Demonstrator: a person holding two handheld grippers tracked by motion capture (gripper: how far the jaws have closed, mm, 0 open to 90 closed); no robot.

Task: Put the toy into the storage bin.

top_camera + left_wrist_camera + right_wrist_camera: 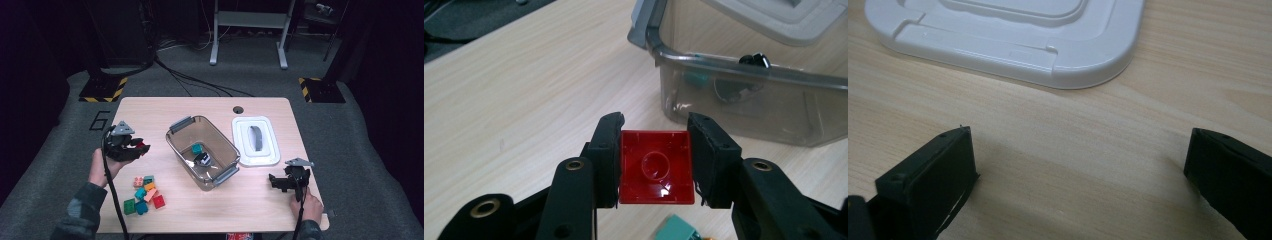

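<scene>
Red brick clamped in left gripper (655, 162), above counter (150, 107).
Clear plastic bin (175, 142) sits mid-counter, just ahead of the red brick (655, 172); white lid (272, 155) beside it. Loose bricks (144, 194) lie near the left hand (100, 167). Right gripper (1080, 185) jaws wide apart, over bare wood near lid.

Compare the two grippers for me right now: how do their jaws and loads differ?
The left gripper has its jaws shut on a red square plastic brick; the right gripper has its jaws wide open with nothing between them. The left gripper is held up facing the clear grey plastic bin; the right gripper sits low over the wooden table, facing the white plastic lid. Both have black jaws.
</scene>
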